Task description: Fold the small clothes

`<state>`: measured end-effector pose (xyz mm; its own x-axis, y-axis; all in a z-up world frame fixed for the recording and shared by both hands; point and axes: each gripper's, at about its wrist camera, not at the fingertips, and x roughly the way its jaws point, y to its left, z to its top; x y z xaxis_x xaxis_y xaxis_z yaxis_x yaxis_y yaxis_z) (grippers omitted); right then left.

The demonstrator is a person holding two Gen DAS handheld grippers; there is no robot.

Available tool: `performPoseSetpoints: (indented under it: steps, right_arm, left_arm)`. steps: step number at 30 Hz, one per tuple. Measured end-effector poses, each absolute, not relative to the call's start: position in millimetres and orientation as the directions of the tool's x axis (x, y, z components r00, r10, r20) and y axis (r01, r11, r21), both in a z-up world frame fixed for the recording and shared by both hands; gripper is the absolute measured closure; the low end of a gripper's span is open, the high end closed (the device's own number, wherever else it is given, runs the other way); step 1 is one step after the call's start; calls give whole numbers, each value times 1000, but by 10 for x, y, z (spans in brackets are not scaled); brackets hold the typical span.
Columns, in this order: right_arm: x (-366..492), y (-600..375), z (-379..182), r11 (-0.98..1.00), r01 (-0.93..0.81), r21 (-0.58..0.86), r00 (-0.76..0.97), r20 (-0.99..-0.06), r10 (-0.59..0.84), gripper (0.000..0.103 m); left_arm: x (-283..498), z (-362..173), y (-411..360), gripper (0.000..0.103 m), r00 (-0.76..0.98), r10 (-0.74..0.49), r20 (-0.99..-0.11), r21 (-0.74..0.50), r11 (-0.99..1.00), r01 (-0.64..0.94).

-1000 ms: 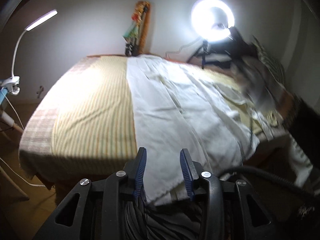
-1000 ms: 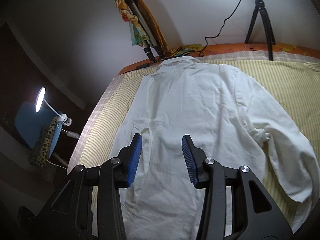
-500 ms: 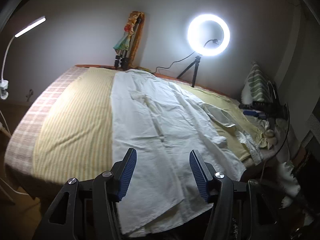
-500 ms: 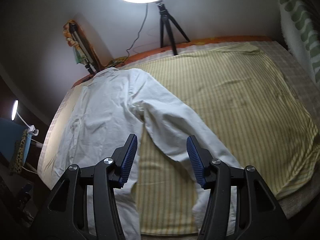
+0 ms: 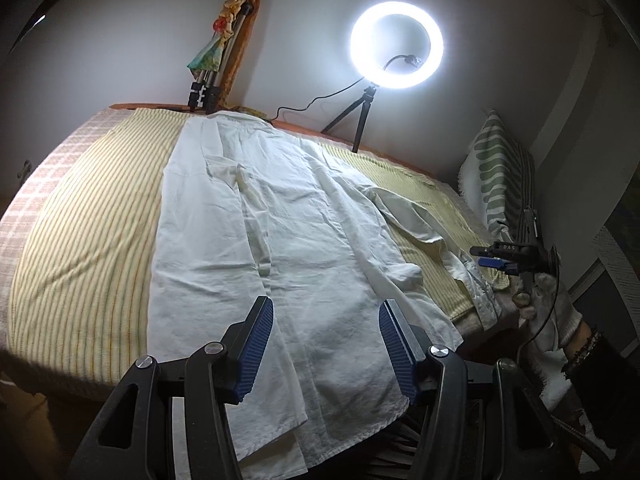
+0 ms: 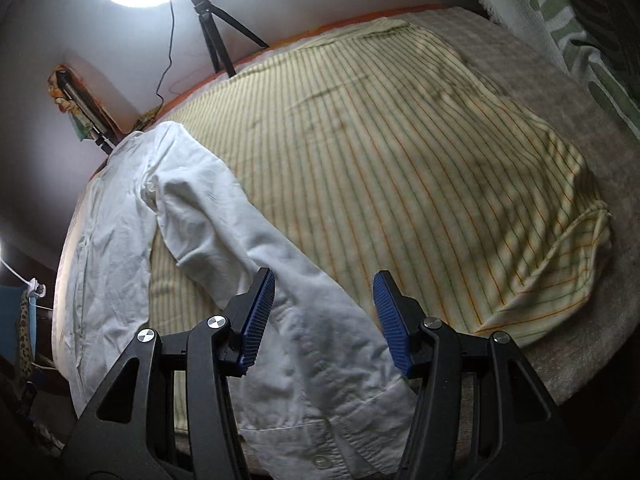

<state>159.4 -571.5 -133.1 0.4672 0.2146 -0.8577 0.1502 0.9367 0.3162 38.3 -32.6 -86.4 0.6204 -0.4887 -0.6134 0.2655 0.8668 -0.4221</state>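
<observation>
A white long-sleeved shirt (image 5: pixel 260 220) lies flat along a bed with a yellow striped sheet (image 5: pixel 80 220), its hem hanging over the near edge. My left gripper (image 5: pixel 326 308) hovers open over that hem, with nothing pinched. The shirt's right sleeve (image 6: pixel 240 232) runs diagonally across the sheet (image 6: pixel 400 160) to its buttoned cuff (image 6: pixel 320 420) at the bed's edge. My right gripper (image 6: pixel 324 280) stands open just above the sleeve near the cuff. In the left wrist view the right gripper (image 5: pixel 486 258) shows at the far right, held by a gloved hand (image 5: pixel 548 300).
A lit ring light (image 5: pixel 396 44) on a small tripod stands at the far edge of the bed. A folded tripod with cloth (image 5: pixel 216 64) leans on the wall. A green-patterned pillow (image 5: pixel 496 172) lies at the right end. A clip lamp (image 6: pixel 34 286) is off to the left.
Both grippers' jaws have spread wider. The right gripper swung from over the shirt's body to low over the sleeve near the cuff. The left gripper shifted along the hem.
</observation>
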Motion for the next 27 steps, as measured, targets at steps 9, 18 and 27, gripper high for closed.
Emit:
performPoseSetpoints:
  steps: [9,18,27]
  right_arm:
    - [1471,-5687,-1459,941,75,331,431,-861,269,82]
    - [1406,-5472,-1080,924,28,382,509,-801,316,97]
    - [1302,-4484,-484,913,-227,339,552,-727,408,97]
  left_arm:
    - [512,-936,-479,46,595,-498,-631,-418,864,279]
    - [567,-944,-586,46,585,-514,-628,-418,856,304]
    - [586,-964,-537,46,589,-520,-618,-443,850,285]
